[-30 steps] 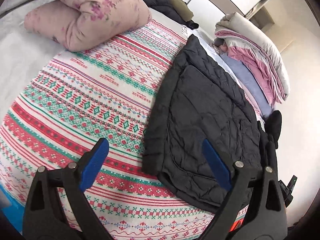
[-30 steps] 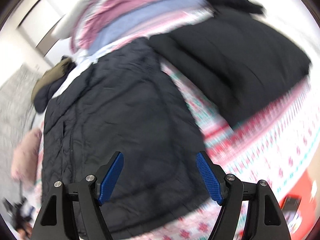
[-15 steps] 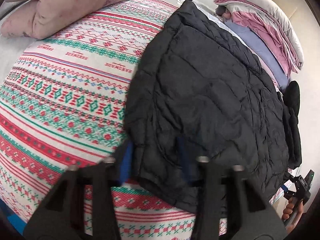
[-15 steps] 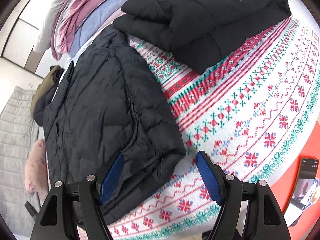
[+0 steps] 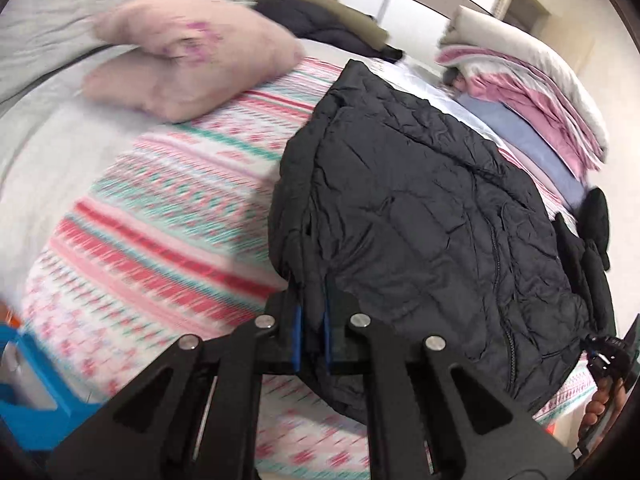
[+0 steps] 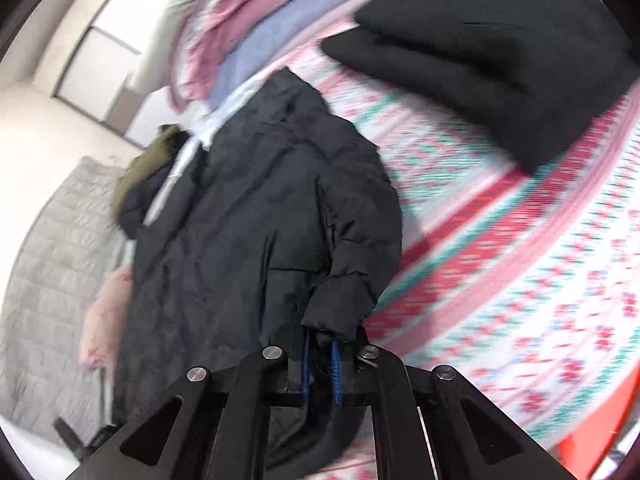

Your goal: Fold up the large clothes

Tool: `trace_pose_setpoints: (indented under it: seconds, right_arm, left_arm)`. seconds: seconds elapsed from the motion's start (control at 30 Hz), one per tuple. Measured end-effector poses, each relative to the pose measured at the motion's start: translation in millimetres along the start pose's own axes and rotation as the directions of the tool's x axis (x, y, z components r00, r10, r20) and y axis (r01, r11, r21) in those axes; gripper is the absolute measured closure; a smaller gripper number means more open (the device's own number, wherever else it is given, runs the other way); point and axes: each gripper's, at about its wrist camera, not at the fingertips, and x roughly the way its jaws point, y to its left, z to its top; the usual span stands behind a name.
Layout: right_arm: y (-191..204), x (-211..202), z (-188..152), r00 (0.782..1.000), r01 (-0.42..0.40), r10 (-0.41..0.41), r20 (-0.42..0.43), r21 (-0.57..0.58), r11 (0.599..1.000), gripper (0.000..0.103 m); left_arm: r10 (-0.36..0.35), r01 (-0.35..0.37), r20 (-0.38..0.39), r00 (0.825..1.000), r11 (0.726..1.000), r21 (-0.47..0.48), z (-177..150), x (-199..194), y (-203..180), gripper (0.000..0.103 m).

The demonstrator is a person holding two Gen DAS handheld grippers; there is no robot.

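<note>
A black quilted puffer jacket (image 5: 432,216) lies lengthwise on the patterned red, green and white bedspread (image 5: 168,216). My left gripper (image 5: 311,316) is shut on the jacket's near left hem corner, with dark fabric pinched between the blue pads. In the right wrist view the same jacket (image 6: 248,216) stretches away from me, and my right gripper (image 6: 319,354) is shut on its near right hem corner, which bunches up above the pads. The right gripper (image 5: 608,356) and the hand holding it show at the left view's lower right edge.
A folded black garment (image 6: 500,40) sits on the bedspread to the right. Stacked pink, lilac and white bedding (image 5: 528,92) lines the far side. A pink pillow (image 5: 192,60) and an olive-and-dark coat (image 5: 328,20) lie at the head end. A blue box (image 5: 36,384) sits lower left.
Both grippers went from wide open to shut on the jacket's near hem corners. The hem has lifted slightly and both views now blur with motion.
</note>
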Motion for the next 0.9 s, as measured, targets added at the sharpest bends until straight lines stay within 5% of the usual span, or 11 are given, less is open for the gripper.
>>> trace_pose_setpoints:
  seconds: [0.13,0.23,0.63,0.73,0.8,0.9]
  right_arm:
    - [33,1,-9,1.0,-0.028,0.028,0.004,-0.1,0.995,0.096]
    - [40,-3,-14,1.0,-0.003,0.004,0.007,-0.116,0.993,0.097]
    - [2,-50,-51,0.989,0.121,-0.111,0.102,-0.099,0.988,0.1]
    - [0,-50,-61,0.988,0.135,-0.125,0.087,-0.121,0.983,0.099]
    - [1,-43,-62,0.99,0.132,-0.126,0.06,-0.124,0.983,0.096]
    - [-9,-34,-60,0.996,0.091,-0.091,0.002,-0.087,0.992,0.086]
  left_arm:
    - [0.049,-0.049,0.018,0.999,0.999,-0.016,-5,-6,22,0.094]
    - [0.016,-0.018,-0.035,0.999,0.999,-0.044,-10,6,32,0.092]
    - [-0.009,0.014,-0.079,0.997,0.998,0.054,-19,17,12,0.092]
    - [-0.049,0.049,-0.127,0.991,0.999,-0.001,-18,24,24,0.07]
    - [-0.147,0.132,-0.18,0.972,0.987,-0.093,-18,33,38,0.047]
    - [-0.23,0.188,-0.22,0.948,0.963,-0.196,-23,41,52,0.047]
